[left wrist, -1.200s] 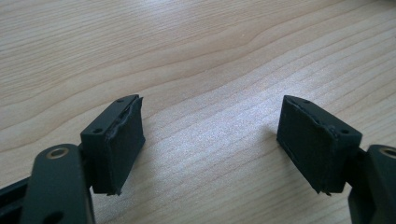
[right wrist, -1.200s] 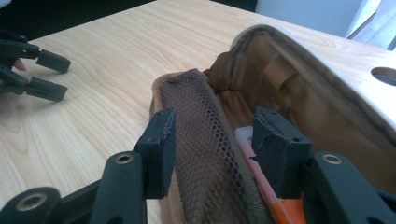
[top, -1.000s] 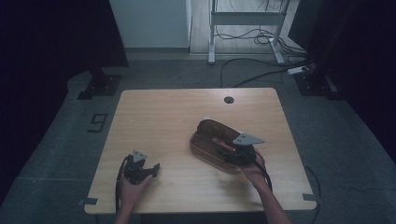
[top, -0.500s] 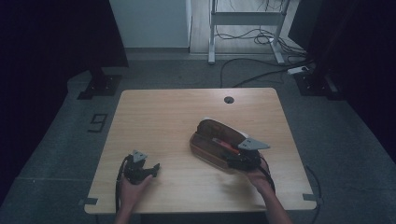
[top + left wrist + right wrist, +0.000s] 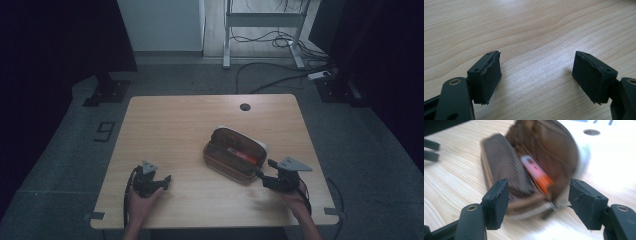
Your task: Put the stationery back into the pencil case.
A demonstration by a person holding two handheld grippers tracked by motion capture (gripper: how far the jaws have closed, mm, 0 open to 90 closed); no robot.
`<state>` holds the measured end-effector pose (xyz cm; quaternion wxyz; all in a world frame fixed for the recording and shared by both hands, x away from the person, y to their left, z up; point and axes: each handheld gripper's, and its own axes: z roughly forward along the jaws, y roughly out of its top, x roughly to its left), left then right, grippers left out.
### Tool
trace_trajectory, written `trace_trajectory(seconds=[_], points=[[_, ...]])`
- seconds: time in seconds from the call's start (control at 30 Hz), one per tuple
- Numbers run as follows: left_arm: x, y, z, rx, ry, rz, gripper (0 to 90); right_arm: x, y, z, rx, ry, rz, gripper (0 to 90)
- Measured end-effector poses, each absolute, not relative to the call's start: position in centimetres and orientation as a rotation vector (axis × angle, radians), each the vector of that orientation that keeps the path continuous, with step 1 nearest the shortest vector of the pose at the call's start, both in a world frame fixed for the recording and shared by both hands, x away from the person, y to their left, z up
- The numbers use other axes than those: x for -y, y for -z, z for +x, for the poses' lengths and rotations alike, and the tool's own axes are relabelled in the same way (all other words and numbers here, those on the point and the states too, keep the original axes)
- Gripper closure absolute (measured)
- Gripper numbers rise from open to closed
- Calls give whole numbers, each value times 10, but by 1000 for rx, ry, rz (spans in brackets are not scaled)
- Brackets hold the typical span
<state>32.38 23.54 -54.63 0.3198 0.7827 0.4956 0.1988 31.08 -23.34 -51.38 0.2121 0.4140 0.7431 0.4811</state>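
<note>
Two grippers are in my hands at the near edge of the wooden table (image 5: 170,125). Left gripper (image 5: 162,181): rests low over the near-left part of the table, jaws spread wide, bare wood grain between the pads (image 5: 490,75). Nothing is held. Right gripper (image 5: 264,169): sits at the near-right, its tips pointing left at the right end of the brown pencil case (image 5: 234,154). Its jaws have just been opening and now stand apart; in the right gripper view the pads (image 5: 499,200) flank the near end of the case without pressing on it. That view is blurred.

Pencil case: lies right of the table's centre, angled from far-left to near-right, unzipped, mouth gaping upward. Its outer shell is pale along the far side. Inside, an orange and white object (image 5: 537,172) lies lengthwise along the case; I cannot identify it. A round cable hole (image 5: 245,107) sits in the far part of the table, well apart from the case.
</note>
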Motion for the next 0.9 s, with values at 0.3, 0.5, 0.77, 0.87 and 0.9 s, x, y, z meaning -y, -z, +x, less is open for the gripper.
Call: trace_trajectory(seconds=[0.3, 0.5, 0.77, 0.87, 0.9], points=[[-235, 546, 324, -1303, -523, 2057, 226, 268, 535, 303, -2044, -1217, 1259, 313], [-235, 546, 324, -1303, -522, 2058, 226, 272, 543, 308, -2051, -1174, 1291, 312], [-235, 546, 324, -1303, -522, 2057, 226, 275, 543, 308, -2040, -1178, 1300, 312], [-235, 546, 324, -1303, -522, 2057, 226, 276, 544, 309, -2037, -1173, 1307, 310], [-235, 546, 324, -1303, -522, 2057, 226, 276, 545, 310, -2039, -1168, 1311, 310]])
